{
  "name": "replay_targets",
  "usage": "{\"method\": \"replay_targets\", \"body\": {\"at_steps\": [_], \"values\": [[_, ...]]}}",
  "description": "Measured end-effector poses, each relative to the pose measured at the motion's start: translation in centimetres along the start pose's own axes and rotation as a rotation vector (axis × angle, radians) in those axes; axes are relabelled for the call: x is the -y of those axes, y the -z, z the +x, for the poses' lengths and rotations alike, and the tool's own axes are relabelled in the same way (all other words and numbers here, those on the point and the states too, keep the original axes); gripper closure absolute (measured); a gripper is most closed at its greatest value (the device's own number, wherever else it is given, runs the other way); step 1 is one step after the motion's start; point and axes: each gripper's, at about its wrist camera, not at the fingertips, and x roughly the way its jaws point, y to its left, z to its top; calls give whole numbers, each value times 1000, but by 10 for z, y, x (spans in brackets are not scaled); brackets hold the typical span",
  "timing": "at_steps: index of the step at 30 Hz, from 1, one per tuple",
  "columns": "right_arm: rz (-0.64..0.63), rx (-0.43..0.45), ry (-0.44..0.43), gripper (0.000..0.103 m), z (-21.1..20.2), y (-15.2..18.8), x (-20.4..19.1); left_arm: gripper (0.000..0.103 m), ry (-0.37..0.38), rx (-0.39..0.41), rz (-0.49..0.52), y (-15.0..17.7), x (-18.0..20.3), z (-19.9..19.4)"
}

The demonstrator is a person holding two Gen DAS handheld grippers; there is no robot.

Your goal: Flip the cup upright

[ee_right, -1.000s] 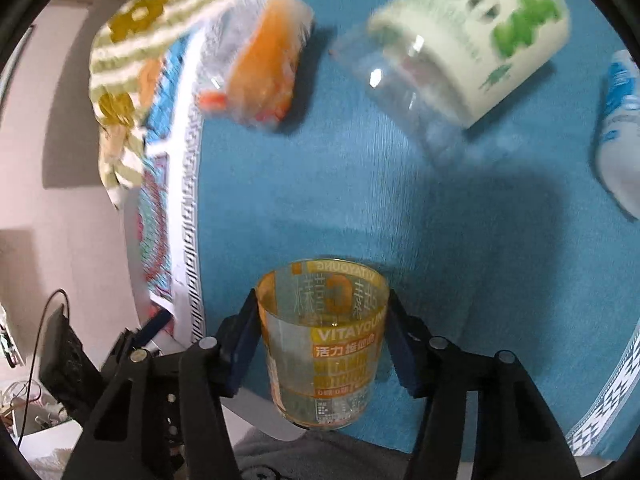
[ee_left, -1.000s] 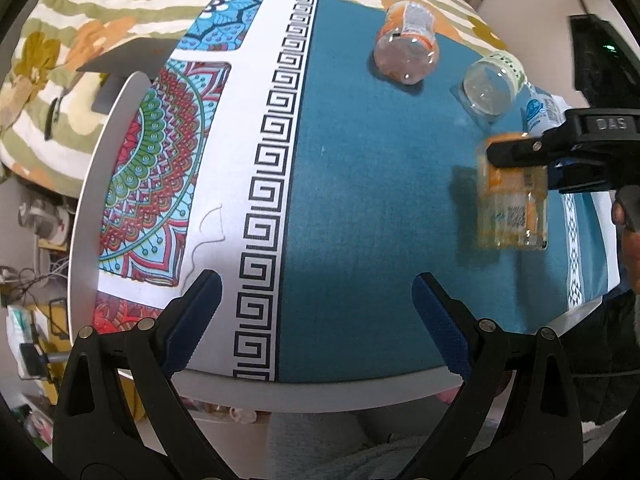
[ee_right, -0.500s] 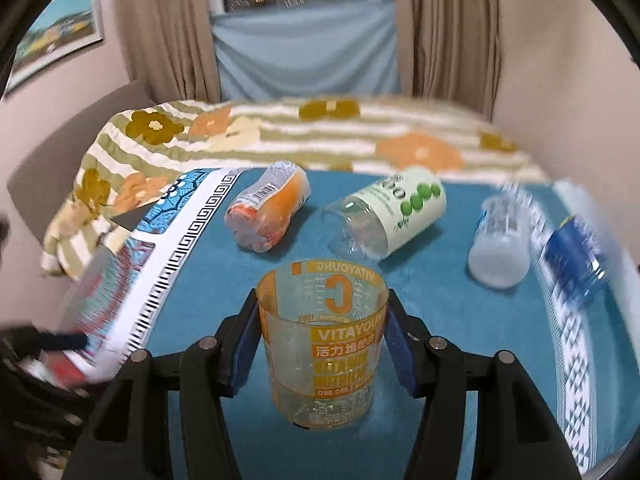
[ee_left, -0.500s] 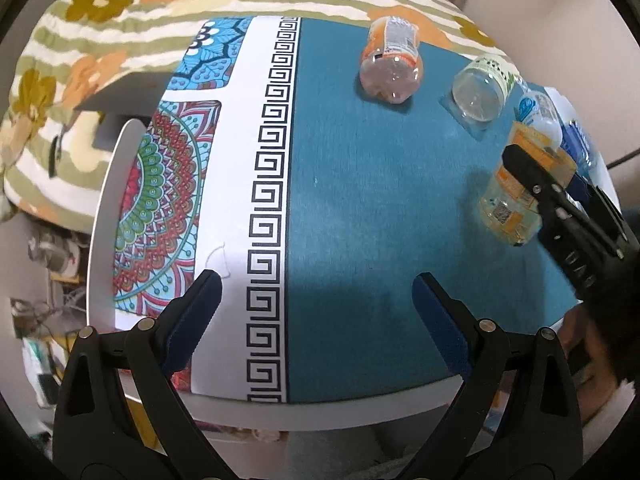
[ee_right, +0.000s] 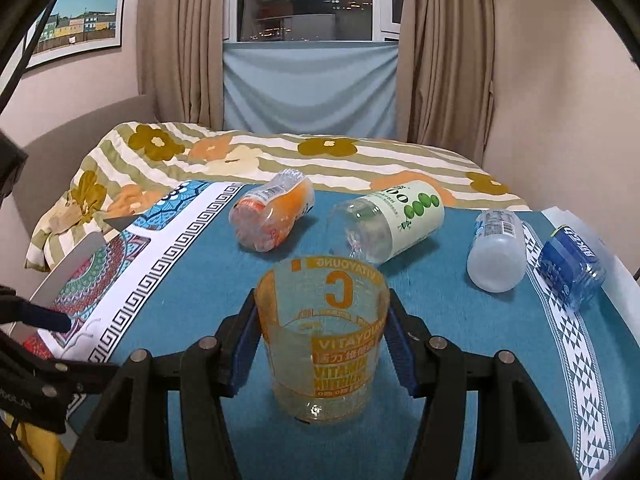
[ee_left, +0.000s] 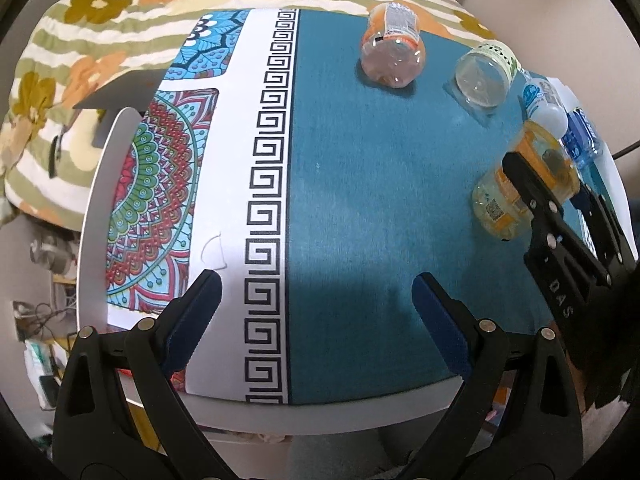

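Rotated upright since a second ago: clear orange-printed plastic cup (ee_right: 322, 340), clamped in right hand-held gripper (ee_right: 320, 344).
Left hand-held gripper (ee_left: 316, 304) gapes idle; next, likely lower cup to bench (ee_right: 192, 280), release.

Landmark: cup (ee_right: 322, 344), upright on the blue cloth (ee_right: 192, 280).
Behind cup: orange bottle (ee_right: 272, 212) and green-label bottle (ee_right: 390, 222) lying across.
Right of cup: white bottle (ee_right: 497, 250), blue bottle (ee_right: 571, 266).
Left of cup: bare cloth.

Clear orange-printed cup (ee_right: 323, 340), upright, mouth up
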Motion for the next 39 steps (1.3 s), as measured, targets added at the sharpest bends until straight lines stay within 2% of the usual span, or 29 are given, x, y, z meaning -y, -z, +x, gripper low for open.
{"method": "replay_targets", "body": {"at_steps": [15, 17, 19, 22, 31, 39], "values": [[43, -26, -36, 47, -6, 6, 9, 2, -13, -2, 6, 7, 11, -2], [52, -37, -36, 35, -4, 6, 10, 2, -14, -1, 2, 9, 11, -3], [80, -24, -54, 9, -5, 7, 14, 2, -15, 0, -3, 10, 11, -3], [103, -13, -71, 1, -6, 7, 19, 2, -18, 2, -9, 12, 11, -5], [72, -24, -86, 1, -16, 1, 24, 2, -28, 20, -21, 15, 15, -18], [30, -19, -73, 1, -53, -34, 43, 2, -30, 117, -18, 6, 34, -68]]}}
